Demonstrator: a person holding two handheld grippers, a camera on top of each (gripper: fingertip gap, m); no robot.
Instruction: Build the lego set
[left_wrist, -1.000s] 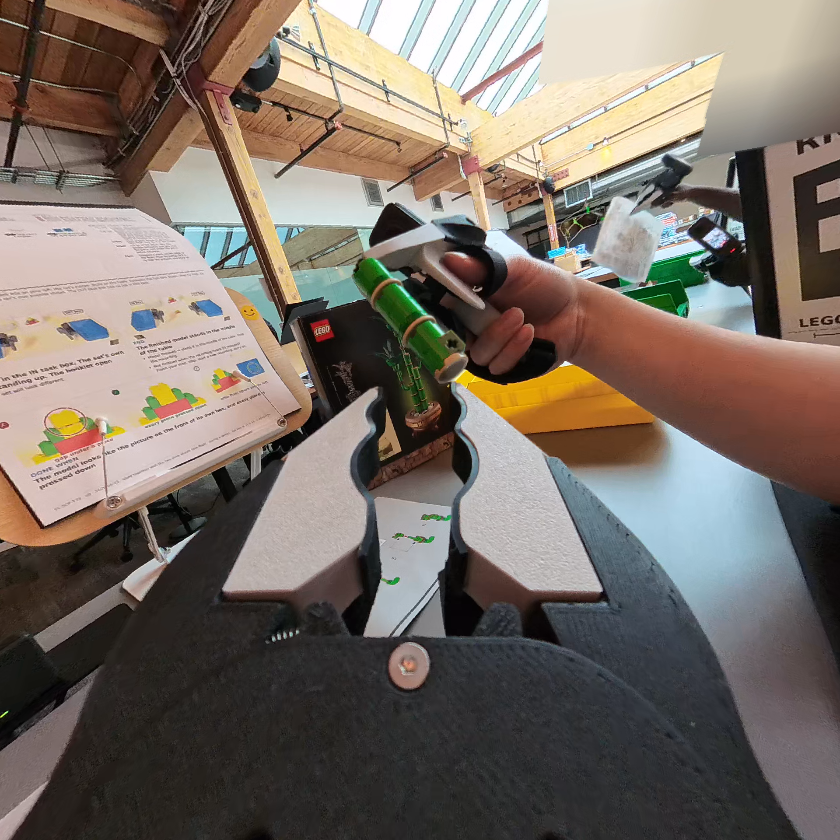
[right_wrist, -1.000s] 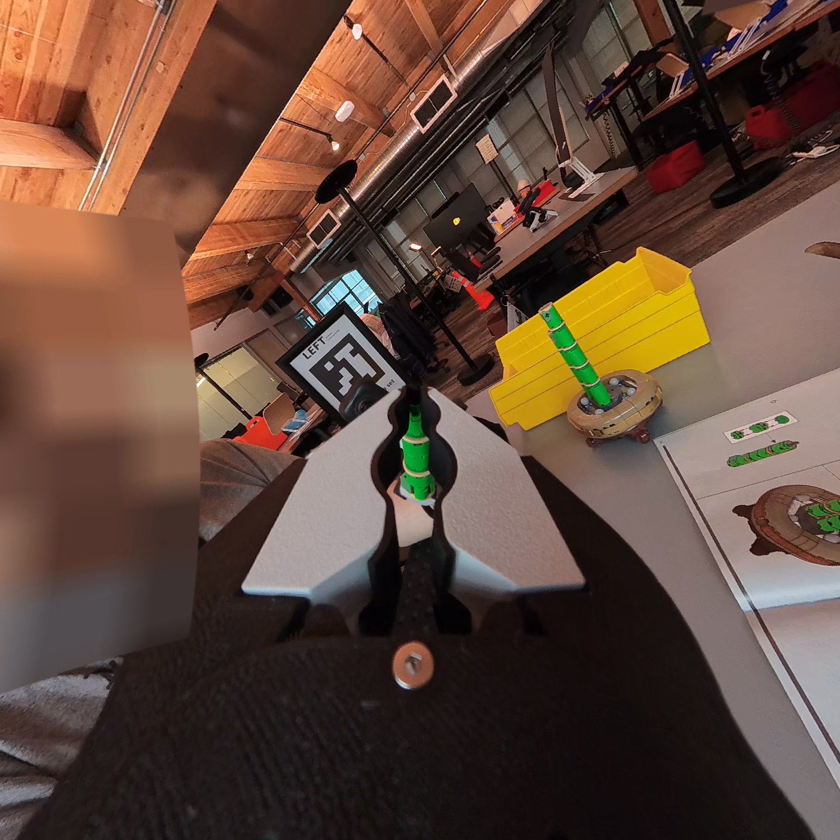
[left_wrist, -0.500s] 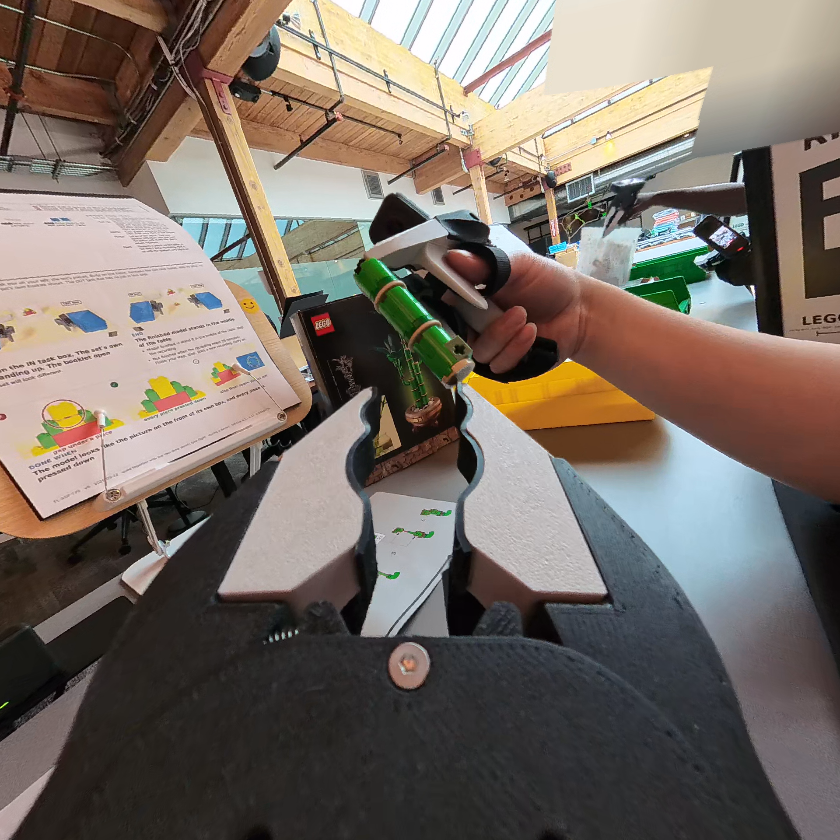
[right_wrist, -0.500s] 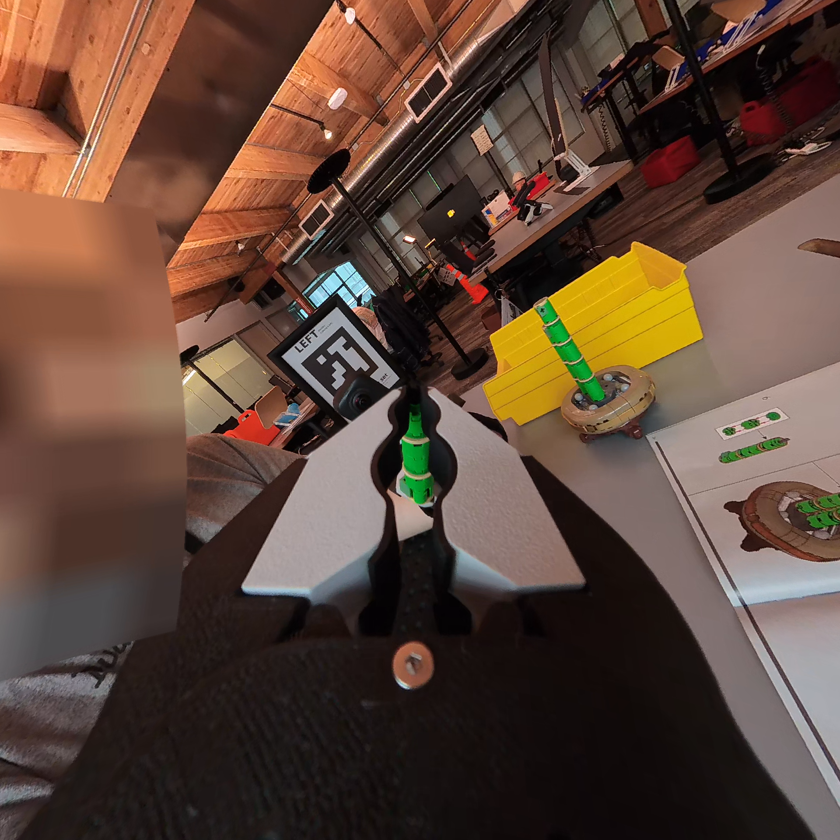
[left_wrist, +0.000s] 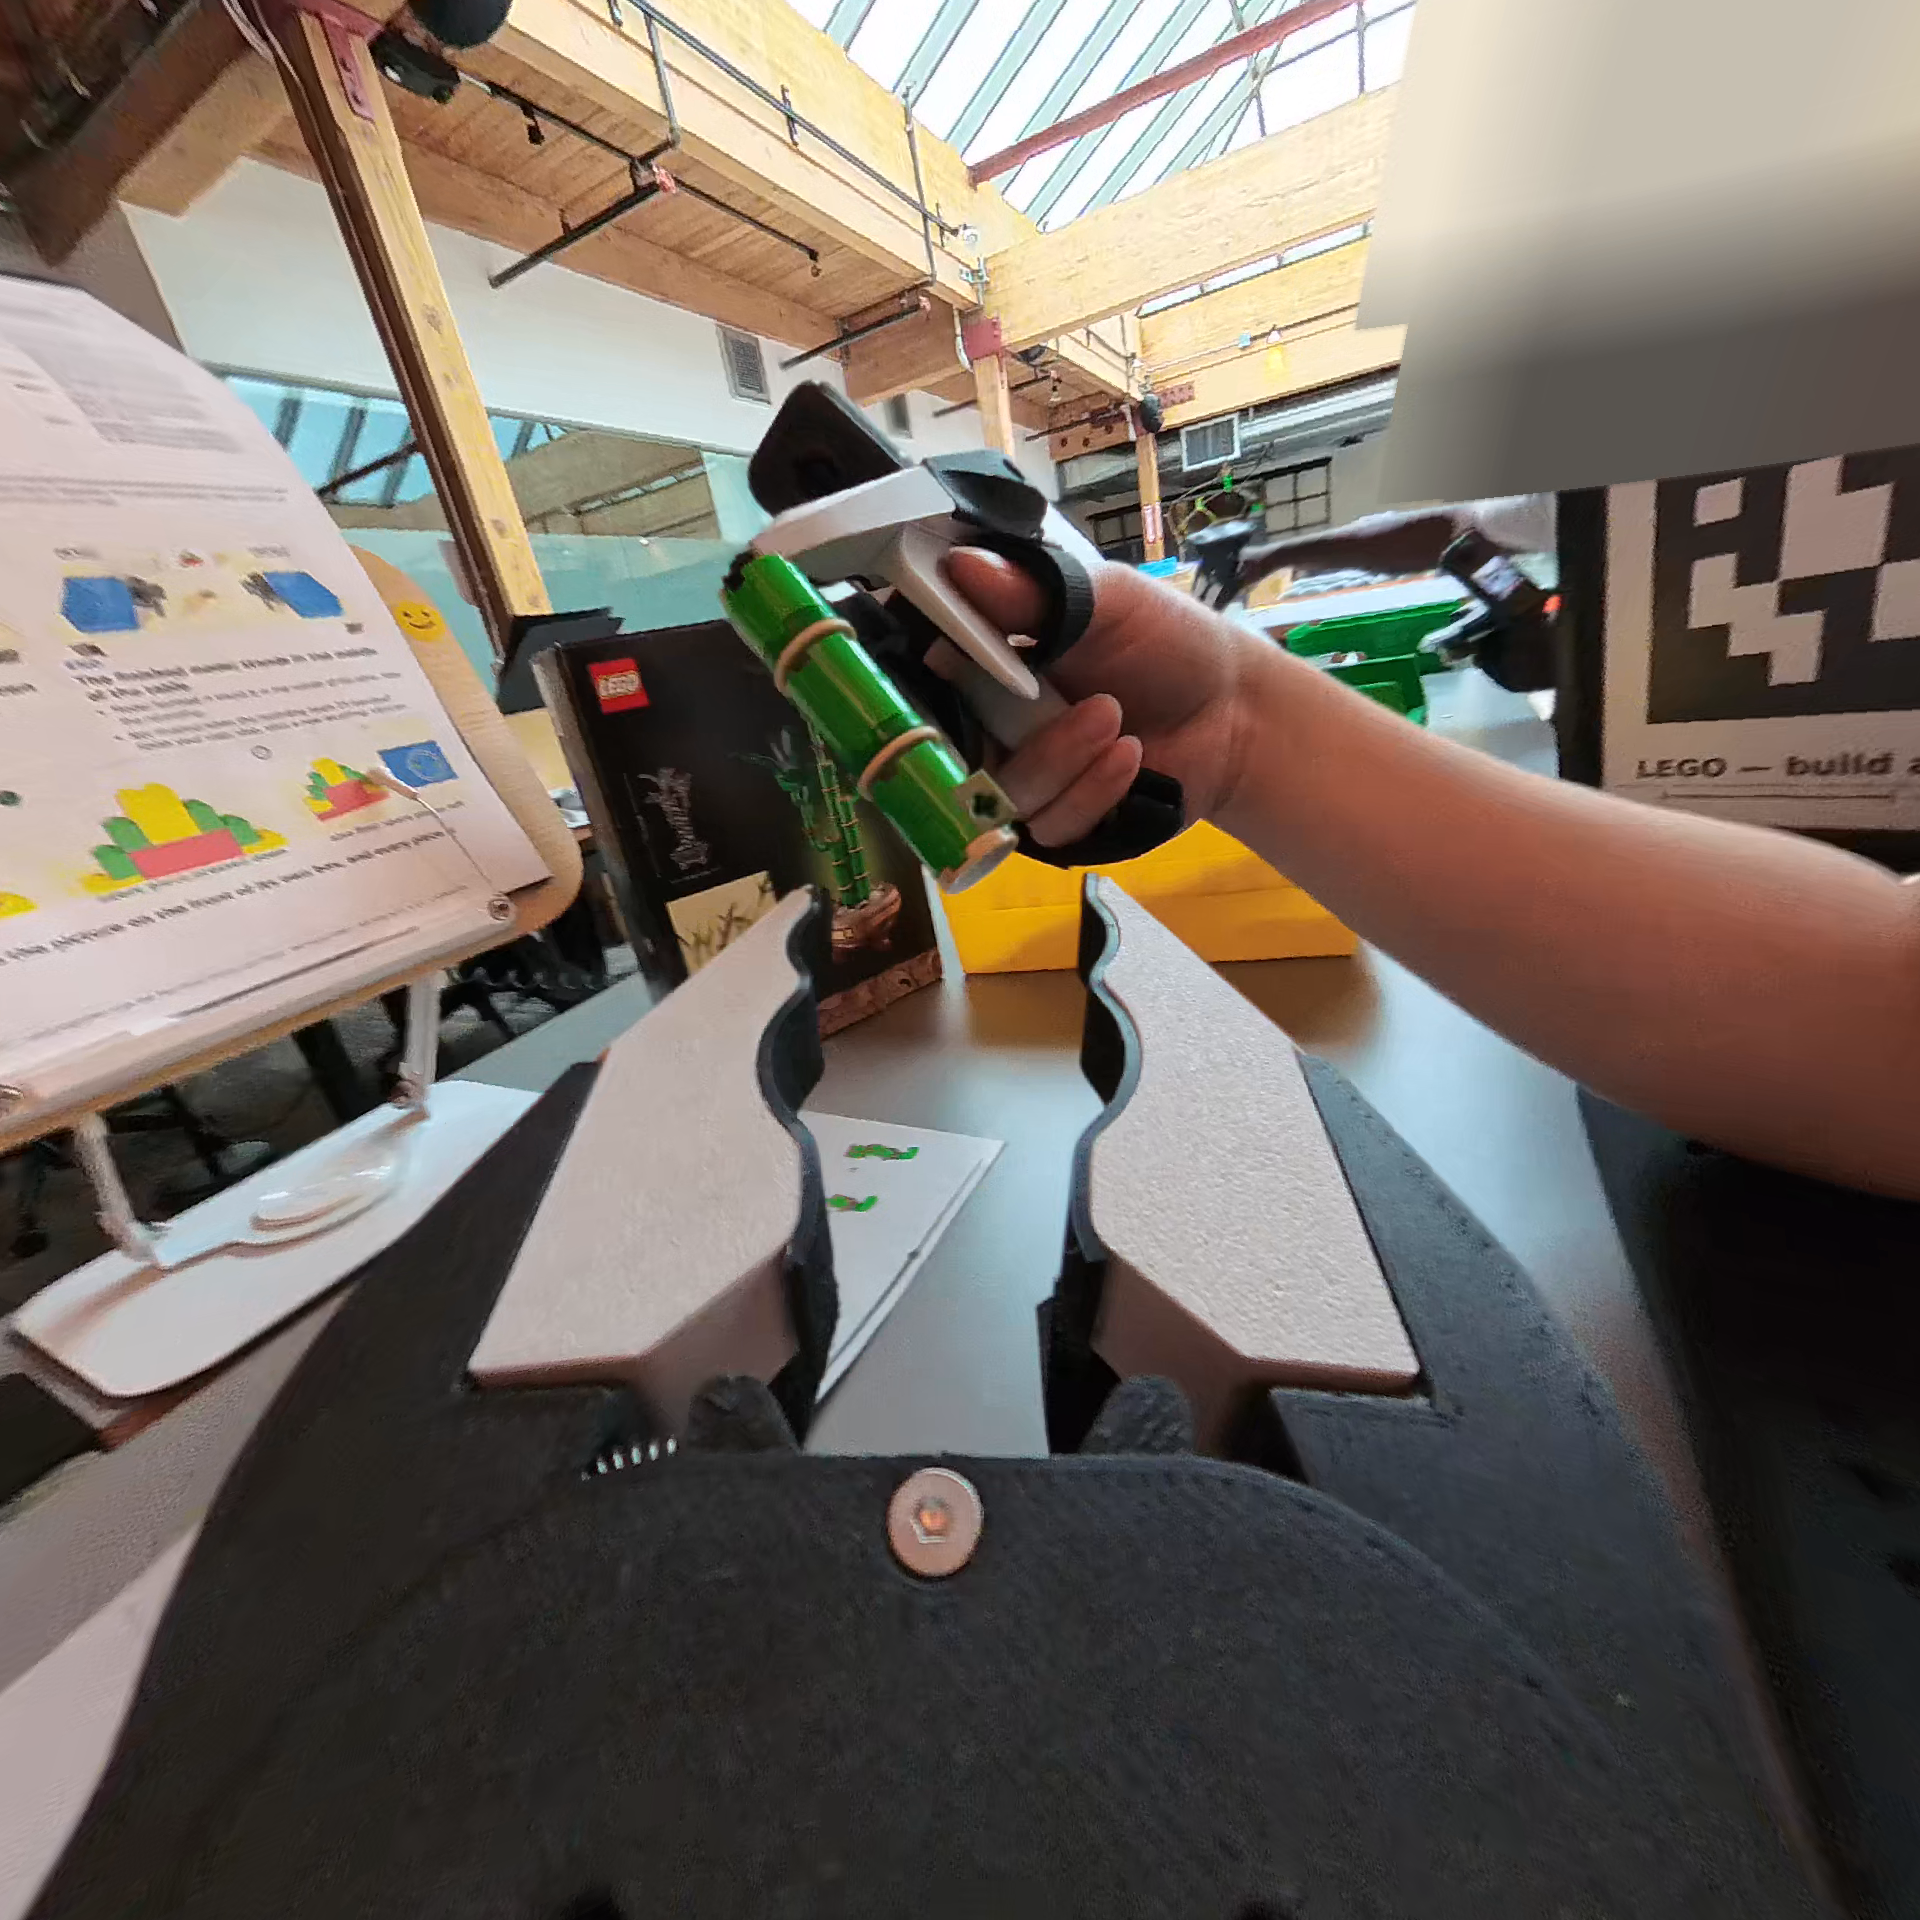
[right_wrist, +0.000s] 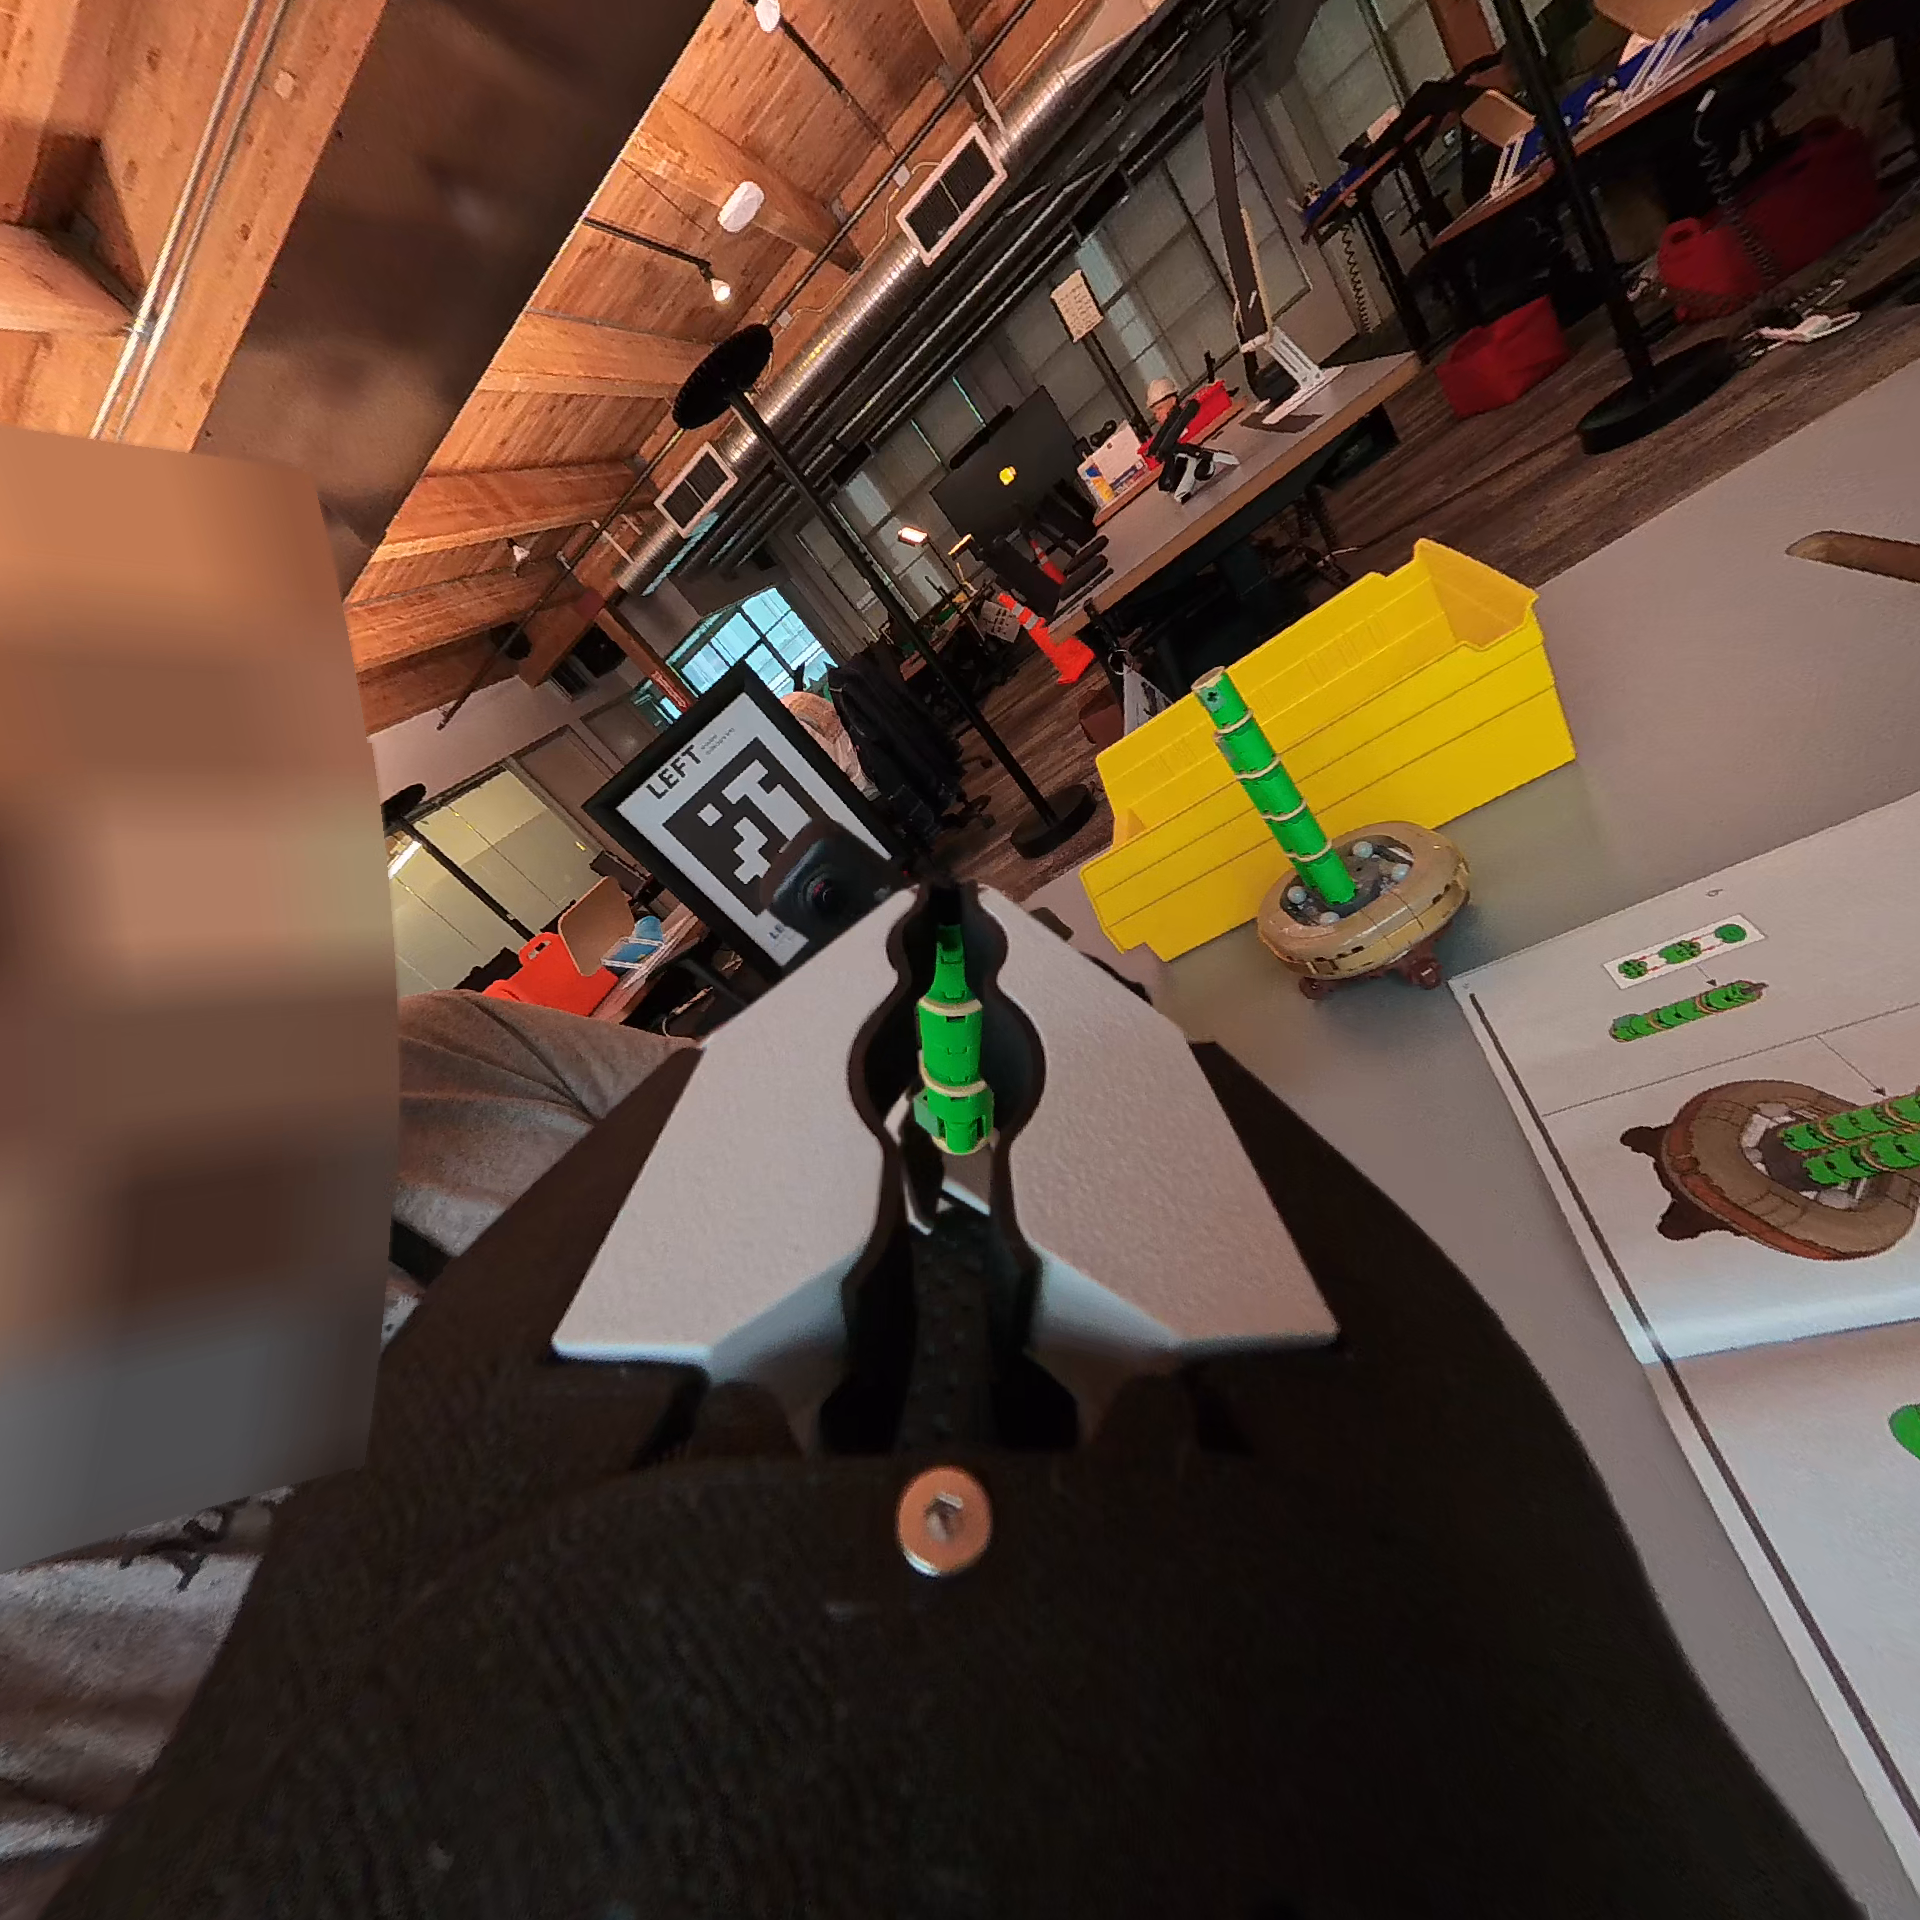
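My left gripper (left_wrist: 945, 925) is open and empty, its jaws wide apart. Just beyond its fingertips a hand holds my right gripper (left_wrist: 831, 571), which is shut on a short green bamboo stalk (left_wrist: 873, 717) with tan rings. The stalk's lower end hangs just above the gap between the left fingers. In the right wrist view the same stalk (right_wrist: 951, 1049) lies lengthwise between the closed fingers of my right gripper (right_wrist: 940, 914). The model, a round tan pot base (right_wrist: 1382, 914) with a taller green stalk (right_wrist: 1268, 790) leaning in it, stands on the grey table.
A yellow bin (right_wrist: 1351, 717) sits behind the model and also shows in the left wrist view (left_wrist: 1143, 904). The dark set box (left_wrist: 717, 790) stands upright. The open booklet (right_wrist: 1714, 1195) lies on the table. An instruction sheet on a stand (left_wrist: 208, 748) is at the left. The left gripper's tips are roughly 7 cm from the right gripper's. My left tips are roughly 25 cm from the round tan pot base (right_wrist: 1382, 914).
My left gripper's jaws have opened wider. The right gripper with the green stalk has come a little closer to the left fingertips.
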